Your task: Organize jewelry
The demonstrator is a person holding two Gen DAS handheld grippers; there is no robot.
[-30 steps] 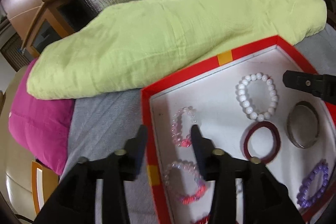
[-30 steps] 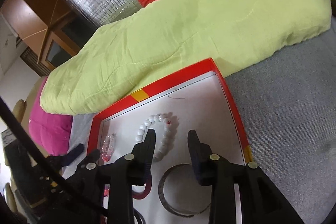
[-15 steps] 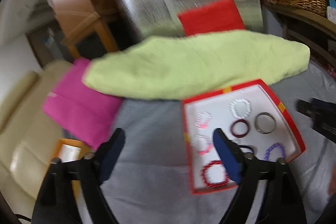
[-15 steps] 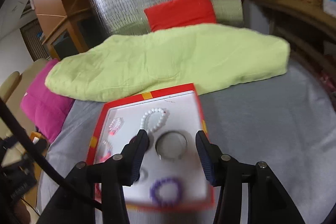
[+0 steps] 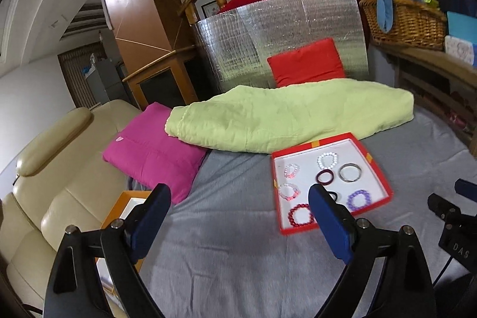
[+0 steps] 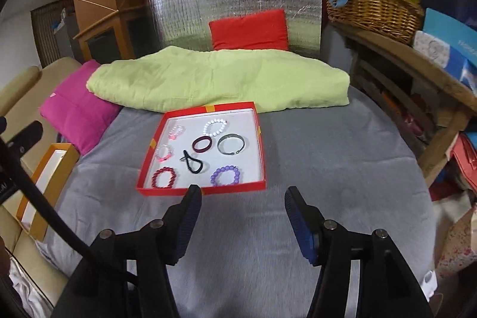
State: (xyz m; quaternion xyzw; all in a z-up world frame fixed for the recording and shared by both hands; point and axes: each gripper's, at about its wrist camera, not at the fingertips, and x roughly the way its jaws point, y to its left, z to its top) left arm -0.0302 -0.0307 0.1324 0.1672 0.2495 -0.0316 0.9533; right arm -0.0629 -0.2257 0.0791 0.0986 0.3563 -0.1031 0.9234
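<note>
A red tray with a white floor lies on the grey bed cover; it also shows in the left wrist view. In it lie a white bead bracelet, a maroon ring, a silver bangle, a purple bead bracelet, a red bead bracelet, two pink bracelets and a black hair tie. My right gripper is open and empty, just in front of the tray. My left gripper is open and empty, held back and left of the tray.
A lime green quilt lies behind the tray, a magenta cushion to its left, a red cushion against a silver foil panel. An orange box sits at the bed's left edge. A wicker basket stands on a wooden shelf at right.
Both grippers have pulled back and up from the tray and opened wider. The tray now shows whole and far smaller in both views.
</note>
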